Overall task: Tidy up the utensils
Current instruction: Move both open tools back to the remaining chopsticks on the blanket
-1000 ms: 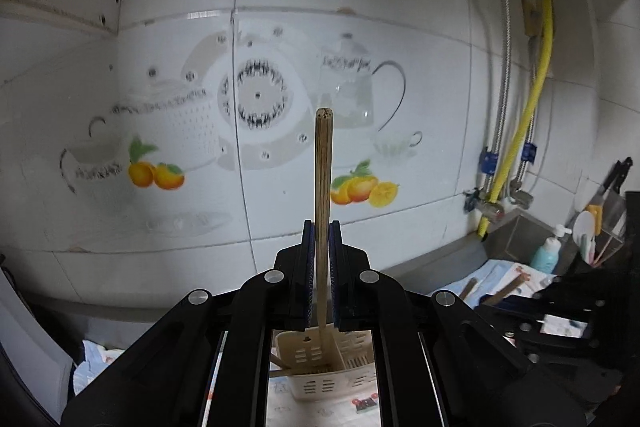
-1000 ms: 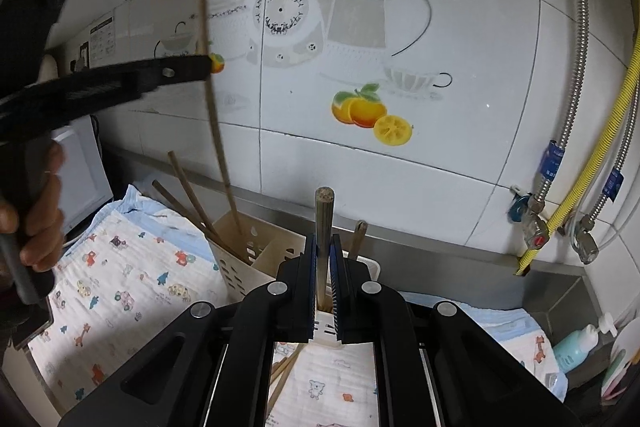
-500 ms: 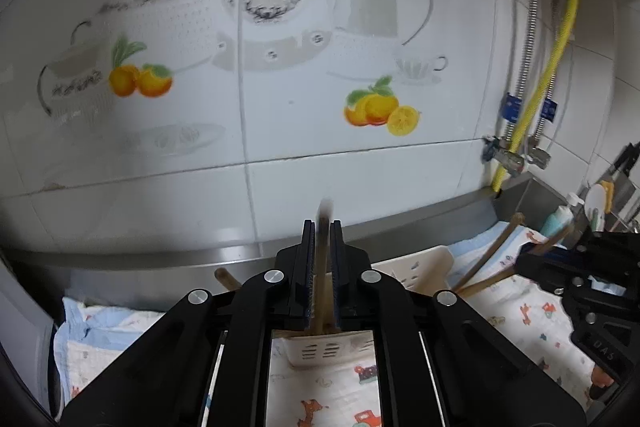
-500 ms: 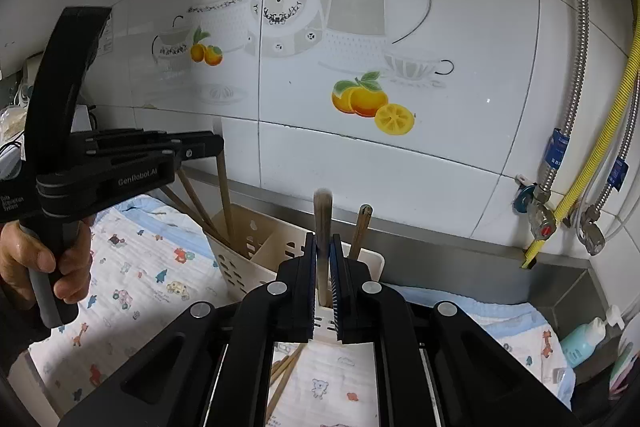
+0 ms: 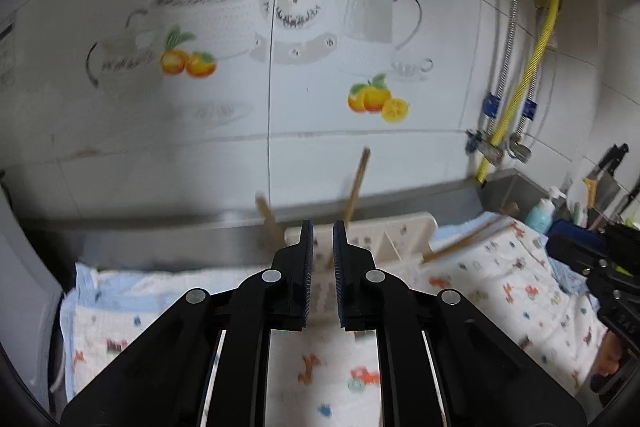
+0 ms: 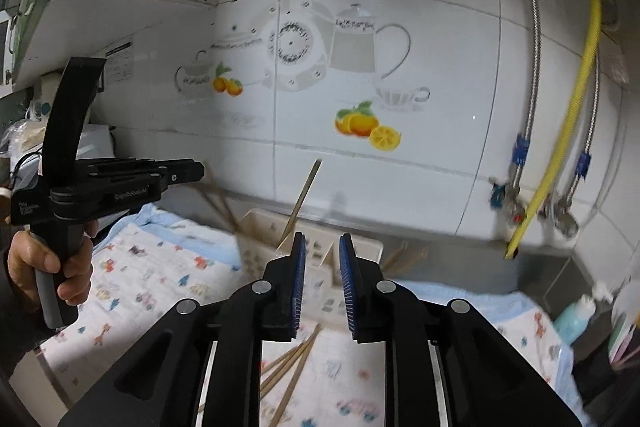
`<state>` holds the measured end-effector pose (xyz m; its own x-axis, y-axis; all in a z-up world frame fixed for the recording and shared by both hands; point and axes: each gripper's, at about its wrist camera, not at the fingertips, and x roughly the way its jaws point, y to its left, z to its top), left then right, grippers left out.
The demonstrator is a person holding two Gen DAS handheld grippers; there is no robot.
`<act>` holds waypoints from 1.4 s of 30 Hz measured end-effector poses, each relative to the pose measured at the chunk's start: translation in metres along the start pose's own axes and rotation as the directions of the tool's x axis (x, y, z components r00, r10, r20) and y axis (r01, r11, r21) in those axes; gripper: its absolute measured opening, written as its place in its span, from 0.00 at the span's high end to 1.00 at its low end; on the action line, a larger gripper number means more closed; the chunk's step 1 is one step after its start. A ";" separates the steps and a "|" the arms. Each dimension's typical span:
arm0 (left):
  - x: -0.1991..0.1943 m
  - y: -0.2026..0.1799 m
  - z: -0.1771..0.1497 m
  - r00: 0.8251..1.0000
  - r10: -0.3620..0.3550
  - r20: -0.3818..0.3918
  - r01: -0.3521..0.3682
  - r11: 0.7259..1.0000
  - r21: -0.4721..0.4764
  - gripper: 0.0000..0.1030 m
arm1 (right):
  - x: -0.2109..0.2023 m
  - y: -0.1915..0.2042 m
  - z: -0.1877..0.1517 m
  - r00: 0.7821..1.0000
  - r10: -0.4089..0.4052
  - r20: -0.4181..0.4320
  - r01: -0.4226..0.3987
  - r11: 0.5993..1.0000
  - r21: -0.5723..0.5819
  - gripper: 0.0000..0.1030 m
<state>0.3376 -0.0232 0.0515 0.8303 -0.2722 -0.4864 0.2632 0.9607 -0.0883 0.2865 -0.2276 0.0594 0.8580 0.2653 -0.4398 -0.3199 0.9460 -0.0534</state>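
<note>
the left gripper [image 5: 321, 259] has just been opening; its jaws stand a little apart with nothing between them, the blue pads bare. the right gripper [image 6: 322, 267] has just been opening too, jaws slightly parted and empty. both point at a white slotted utensil holder [image 6: 264, 231] on the counter near the wall. wooden chopsticks [image 6: 303, 195] stand tilted in it, and in the left wrist view one chopstick [image 5: 357, 183] leans just beyond the pads. more loose chopsticks [image 6: 294, 359] lie on the cloth [image 6: 148, 291], a white one with small cartoon prints. a hand [image 6: 48, 267] grips the left gripper's handle. behind is a white tiled wall [image 6: 440, 107] with teapot and orange decals, a yellow hose [image 6: 576, 115] and steel hoses. the lettering on the left gripper's body is too blurred to read
</note>
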 end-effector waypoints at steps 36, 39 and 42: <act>0.003 -0.019 -0.200 0.944 -0.107 -0.312 0.099 0.994 -0.041 0.77 | 0.068 0.041 -0.196 0.925 0.065 -0.375 0.024 0.973 0.229 0.85; 0.007 -0.020 -0.206 0.937 -0.117 -0.330 0.109 0.993 -0.043 0.77 | 0.072 0.040 -0.196 0.920 0.060 -0.388 0.035 0.972 0.232 0.85; 0.010 -0.023 -0.210 0.931 -0.124 -0.344 0.118 0.992 -0.038 0.77 | 0.074 0.038 -0.198 0.917 0.055 -0.395 0.043 0.971 0.234 0.85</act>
<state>0.2364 -0.0363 -0.1343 0.5711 -0.3534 -0.7409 0.3403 0.9233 -0.1780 0.2585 -0.2086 -0.1525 0.6105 0.2213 -0.7605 -0.1794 0.9739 0.1394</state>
